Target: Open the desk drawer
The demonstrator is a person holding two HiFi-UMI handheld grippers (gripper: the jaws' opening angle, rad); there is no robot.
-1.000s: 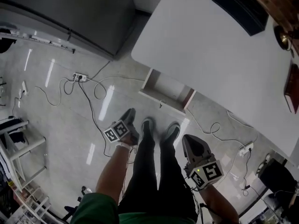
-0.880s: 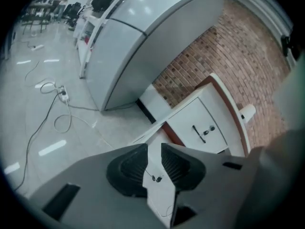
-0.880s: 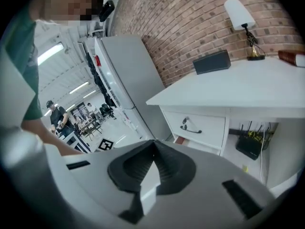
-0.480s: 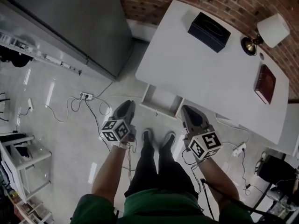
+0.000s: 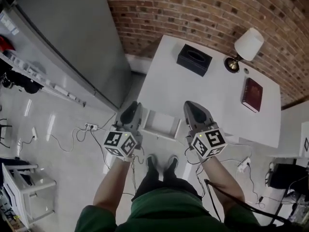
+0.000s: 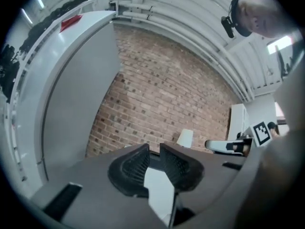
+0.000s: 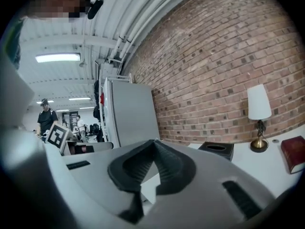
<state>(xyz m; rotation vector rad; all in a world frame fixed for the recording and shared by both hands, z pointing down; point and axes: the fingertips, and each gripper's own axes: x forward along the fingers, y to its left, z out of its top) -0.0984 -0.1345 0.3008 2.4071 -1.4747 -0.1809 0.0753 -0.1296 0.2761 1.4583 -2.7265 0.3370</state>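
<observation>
On the white table (image 5: 212,108) sit one black tissue box (image 5: 194,59), one lamp (image 5: 246,47) and one dark red book (image 5: 252,94). Its one drawer (image 5: 159,122) juts out between the left hand-held gripper (image 5: 131,111), whose jaws are narrowly apart, empty and have just been closing, and the right hand-held gripper (image 5: 192,109), whose tips are together.

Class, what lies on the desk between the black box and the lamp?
Nothing: bare desk separates the black box and lamp, seen in the head view.
</observation>
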